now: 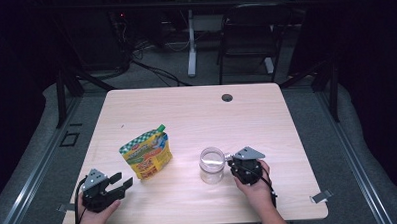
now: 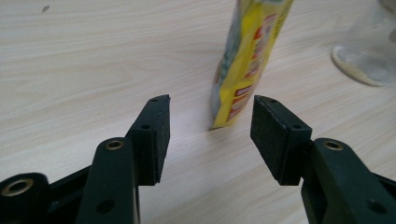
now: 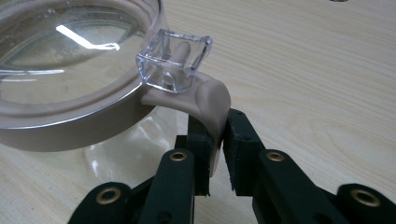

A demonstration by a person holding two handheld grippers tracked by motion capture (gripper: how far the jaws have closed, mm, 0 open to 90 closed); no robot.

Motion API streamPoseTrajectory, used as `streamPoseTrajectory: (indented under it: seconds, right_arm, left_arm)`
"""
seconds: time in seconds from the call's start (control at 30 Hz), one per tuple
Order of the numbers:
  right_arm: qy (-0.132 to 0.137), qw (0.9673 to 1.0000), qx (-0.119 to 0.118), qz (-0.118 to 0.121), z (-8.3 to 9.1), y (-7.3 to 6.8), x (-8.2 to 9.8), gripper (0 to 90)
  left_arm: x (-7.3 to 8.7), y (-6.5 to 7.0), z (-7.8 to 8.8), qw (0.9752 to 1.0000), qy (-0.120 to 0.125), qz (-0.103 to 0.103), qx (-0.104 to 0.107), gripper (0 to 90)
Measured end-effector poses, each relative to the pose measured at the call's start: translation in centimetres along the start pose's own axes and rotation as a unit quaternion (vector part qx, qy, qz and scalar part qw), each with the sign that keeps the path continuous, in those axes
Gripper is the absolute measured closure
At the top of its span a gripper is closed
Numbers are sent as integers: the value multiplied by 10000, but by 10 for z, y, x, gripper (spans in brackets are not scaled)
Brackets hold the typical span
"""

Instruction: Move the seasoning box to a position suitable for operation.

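On the table (image 1: 196, 112), the right gripper (image 3: 217, 149) clamps its jaws on the beige tab of the clear jar's (image 1: 211, 165) lid (image 3: 70, 70), near the front edge, while the left gripper (image 2: 210, 135) rests with jaws spread and empty, aimed at the yellow pouch (image 2: 250, 56) standing just ahead.

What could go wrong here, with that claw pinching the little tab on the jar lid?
The right gripper pinches only the thin beige tab of the lid; it might slip out, or the light jar could tip or slide if pulled. The left gripper stands open just short of the upright yellow pouch; a nudge could topple it.
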State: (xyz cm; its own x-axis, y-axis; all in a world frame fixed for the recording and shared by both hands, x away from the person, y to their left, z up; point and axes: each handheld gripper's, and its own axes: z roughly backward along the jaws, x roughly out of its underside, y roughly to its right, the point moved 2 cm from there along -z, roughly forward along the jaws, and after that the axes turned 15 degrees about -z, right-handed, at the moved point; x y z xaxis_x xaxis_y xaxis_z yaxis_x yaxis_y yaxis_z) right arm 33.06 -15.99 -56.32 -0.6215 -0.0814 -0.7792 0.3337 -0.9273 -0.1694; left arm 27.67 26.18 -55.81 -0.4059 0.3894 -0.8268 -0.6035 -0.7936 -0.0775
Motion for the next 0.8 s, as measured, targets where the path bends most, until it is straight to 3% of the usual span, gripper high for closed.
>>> streamPoseTrajectory:
  seconds: [0.3,0.4,0.6,0.8]
  right_arm:
    - [-67,9999,0,97,3,-1,1,812]
    - [-102,9998,-49,170,4,-2,1,818]
    - [-143,9996,-100,203,6,-12,5,823]
    - [-168,9994,-193,251,7,-20,7,825]
  left_arm:
    - [-15,14,18,9997,226,-68,-62,528]
    - [-20,21,20,9994,249,-207,-71,543]
    - [-28,38,16,9980,343,-490,217,552]
    - [-30,50,8,9963,379,-624,459,557]
